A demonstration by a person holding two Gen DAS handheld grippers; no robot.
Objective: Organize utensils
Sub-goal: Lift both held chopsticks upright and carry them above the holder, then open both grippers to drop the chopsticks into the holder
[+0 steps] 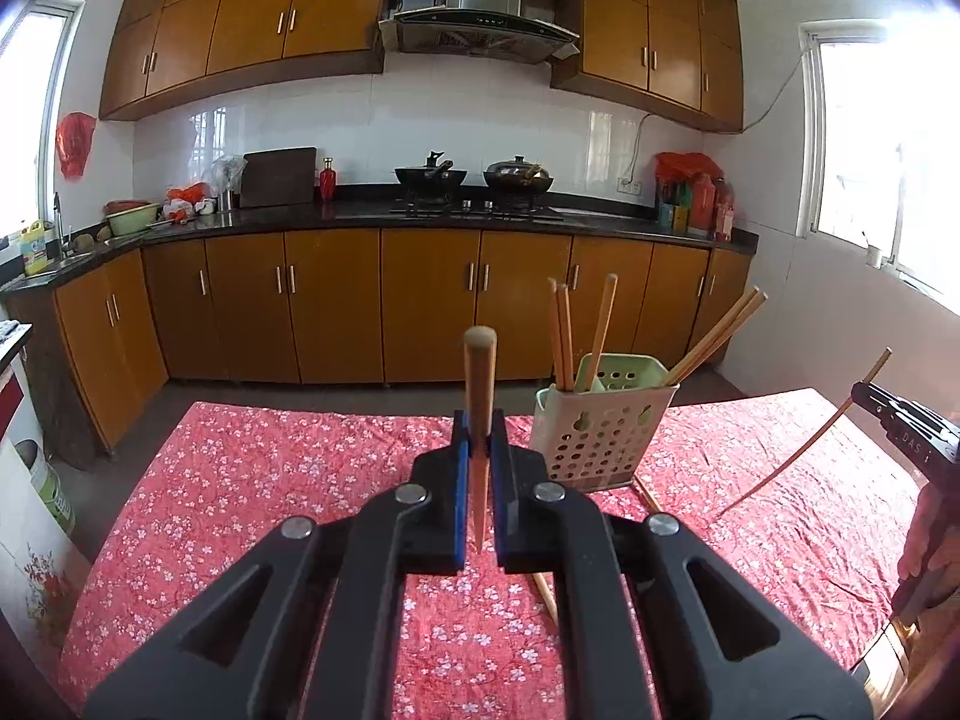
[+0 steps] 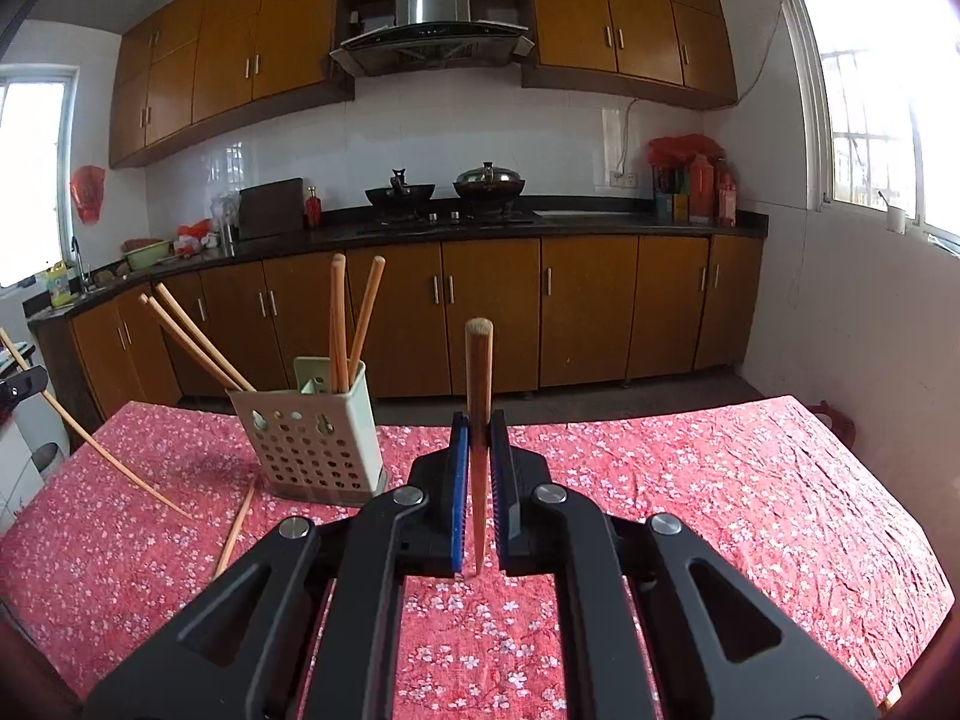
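My left gripper [image 1: 479,433] is shut on a wooden chopstick [image 1: 479,384] that stands up between its blue pads. My right gripper [image 2: 478,433] is shut on another wooden chopstick [image 2: 478,378] in the same way. A pale green perforated utensil holder [image 1: 600,420] [image 2: 312,426] stands on the red floral tablecloth [image 1: 270,480] [image 2: 690,480] with several chopsticks leaning in it. A loose chopstick [image 1: 543,591] [image 2: 237,531] lies on the cloth near the holder's base. The right gripper with its chopstick [image 1: 804,447] shows at the right edge of the left wrist view.
A person's hand [image 1: 927,540] holds the right gripper's handle. Beyond the table's far edge are kitchen floor, brown cabinets [image 1: 384,300] and a dark counter with two woks [image 1: 474,177]. A white wall with a window [image 2: 864,120] is on the right.
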